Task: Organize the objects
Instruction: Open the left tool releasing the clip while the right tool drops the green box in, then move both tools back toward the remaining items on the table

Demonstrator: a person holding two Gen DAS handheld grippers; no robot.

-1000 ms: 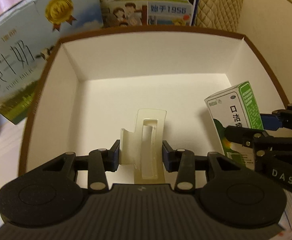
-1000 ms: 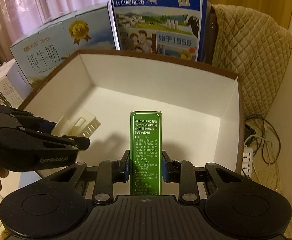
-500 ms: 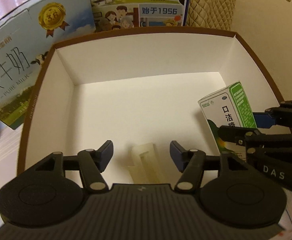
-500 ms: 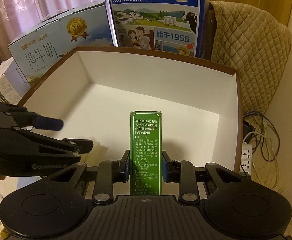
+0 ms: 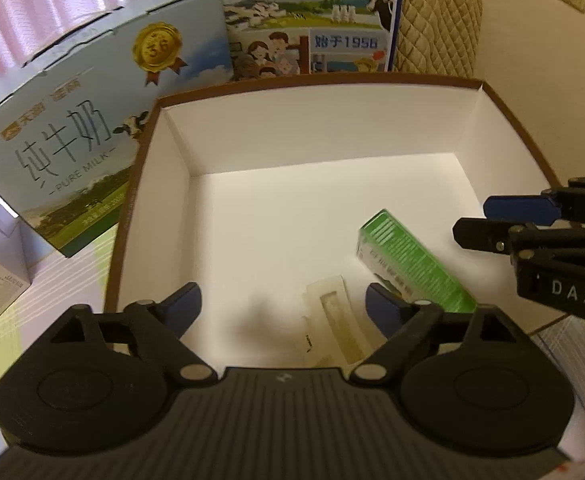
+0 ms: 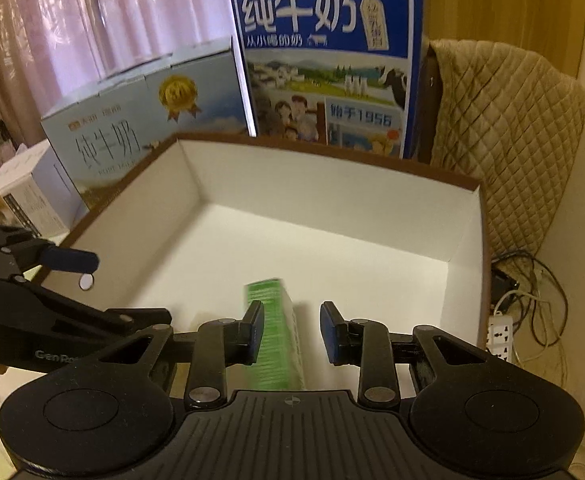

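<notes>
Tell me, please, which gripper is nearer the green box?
Right. The right gripper is open with the green box between its fingers; the left gripper is open beside it, over the plastic tray.

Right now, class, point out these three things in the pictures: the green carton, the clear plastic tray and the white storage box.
green carton (image 5: 412,258), left wrist view, on its green printed side.
clear plastic tray (image 5: 342,326), left wrist view, on its moulded recess.
white storage box (image 6: 324,184), right wrist view, on its far inner wall.
</notes>
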